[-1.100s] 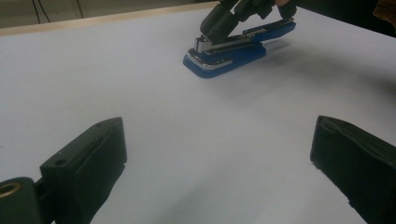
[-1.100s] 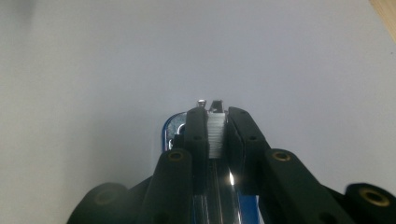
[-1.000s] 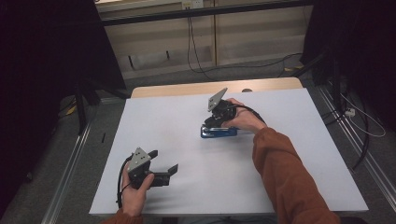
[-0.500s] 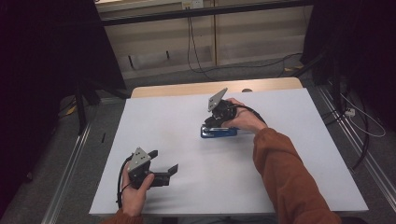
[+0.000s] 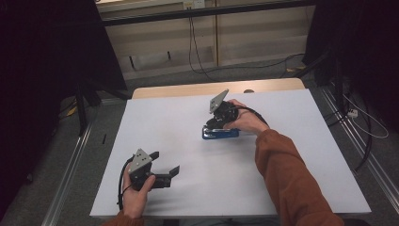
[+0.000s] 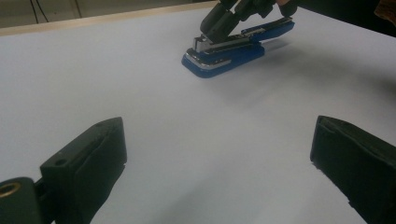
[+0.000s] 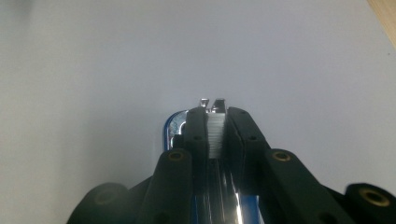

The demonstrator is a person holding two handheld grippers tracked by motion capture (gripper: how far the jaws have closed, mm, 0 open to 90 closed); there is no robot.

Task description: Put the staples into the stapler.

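A dim room with pale wall panels, a dark rail and trailing black cables (image 5: 197, 44) frames a white table (image 5: 179, 122) edged at the far side by a strip of light wood (image 5: 188, 89), with grey floor and metal rails on either side. A person's right arm in a rust-orange sleeve (image 5: 287, 174) reaches over the tabletop. The right gripper (image 5: 214, 123) comes down on a blue stapler (image 5: 220, 133) lying just right of the table's centre — its jaws are closed on the stapler's metal staple channel, a row of staples visible between them in the right gripper view. Near the front edge, well apart from the stapler, the left gripper (image 5: 167, 165) rests low over bare tabletop, jaws spread wide and holding nothing.
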